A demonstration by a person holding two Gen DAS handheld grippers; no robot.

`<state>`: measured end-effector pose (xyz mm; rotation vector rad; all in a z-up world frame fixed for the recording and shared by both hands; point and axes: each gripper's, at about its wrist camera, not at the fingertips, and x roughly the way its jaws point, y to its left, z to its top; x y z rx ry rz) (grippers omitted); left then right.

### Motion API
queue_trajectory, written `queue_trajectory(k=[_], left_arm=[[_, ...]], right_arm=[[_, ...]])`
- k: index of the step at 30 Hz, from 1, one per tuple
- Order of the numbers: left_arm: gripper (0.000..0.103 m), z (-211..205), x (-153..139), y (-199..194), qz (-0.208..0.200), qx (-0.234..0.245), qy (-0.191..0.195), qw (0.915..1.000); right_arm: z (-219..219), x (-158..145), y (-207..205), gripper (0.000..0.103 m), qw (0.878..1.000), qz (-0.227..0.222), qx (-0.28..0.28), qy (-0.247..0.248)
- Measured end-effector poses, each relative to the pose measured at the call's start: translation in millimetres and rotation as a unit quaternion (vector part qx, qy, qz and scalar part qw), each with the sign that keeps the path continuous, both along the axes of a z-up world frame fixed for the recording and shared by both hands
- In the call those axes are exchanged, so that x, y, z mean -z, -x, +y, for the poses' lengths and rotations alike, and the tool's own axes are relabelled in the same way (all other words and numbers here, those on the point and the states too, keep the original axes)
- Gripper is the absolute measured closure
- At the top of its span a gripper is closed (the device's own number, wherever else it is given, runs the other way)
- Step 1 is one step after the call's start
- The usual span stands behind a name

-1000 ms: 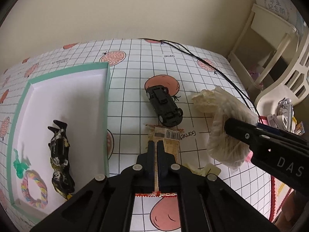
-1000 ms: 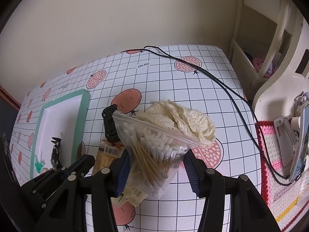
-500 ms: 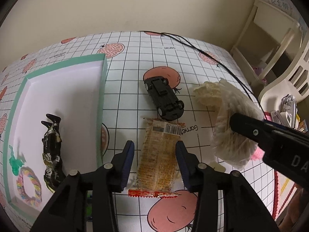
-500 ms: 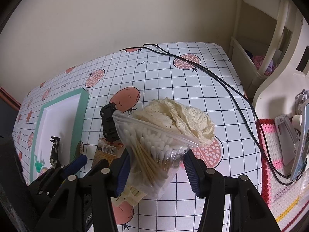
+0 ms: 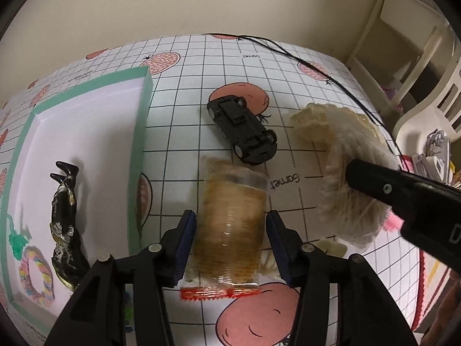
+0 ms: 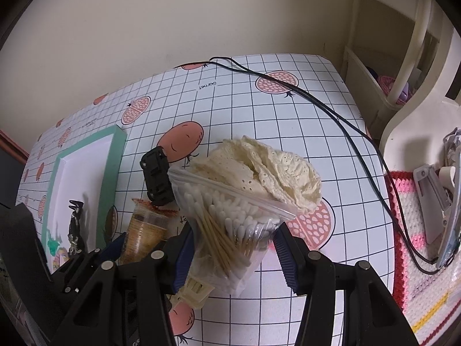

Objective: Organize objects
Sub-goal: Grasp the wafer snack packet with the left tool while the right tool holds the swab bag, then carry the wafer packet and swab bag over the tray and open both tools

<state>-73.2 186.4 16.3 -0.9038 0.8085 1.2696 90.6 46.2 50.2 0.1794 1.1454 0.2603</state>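
Snack packet [image 5: 232, 225] lies between the left gripper [image 5: 230, 240] 's wide-open fingers, right of the tray [image 5: 138, 132]; close squarely. Right gripper [image 6: 233, 248] brackets the swab bag [image 6: 230, 230]; whether it grips, I cannot tell.

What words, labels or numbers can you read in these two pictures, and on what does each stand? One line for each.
"Garnet": printed on the tablecloth, upside down beside the snack packet; again near the far edge.
"D": white letter on the right gripper's body, cut off.
Small print on the tablecloth near the tray: too blurred.
Snack packet's print: unreadable.
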Motion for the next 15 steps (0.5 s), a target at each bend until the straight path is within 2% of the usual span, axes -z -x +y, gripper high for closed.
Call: queue_trajectory(k=[3,4,7,15], left_arm=[[0.052,-0.2,0.5,2.0,0.002,-0.004,0.000,1.0000],[0.058,-0.2,0.1,2.6,0.002,-0.006,-0.001,1.0000],[0.065,0.2,-1.5,3.6,0.003,-0.009,-0.001,1.0000],[0.065,-0.6,-16.2,7.5,-0.001,-0.020,-0.009,0.9998]], right_arm=[[-0.2,0.1,-0.3,0.048,1.000,0.000,0.002,-0.001],[-0.2,-0.1,-0.5,0.048,1.000,0.000,0.002,-0.001],[-0.3,-0.2,-0.5,0.048,1.000,0.000,0.004,0.000],[-1.2,-11.8,-0.2,0.048,1.000,-0.010,0.007,-0.001]])
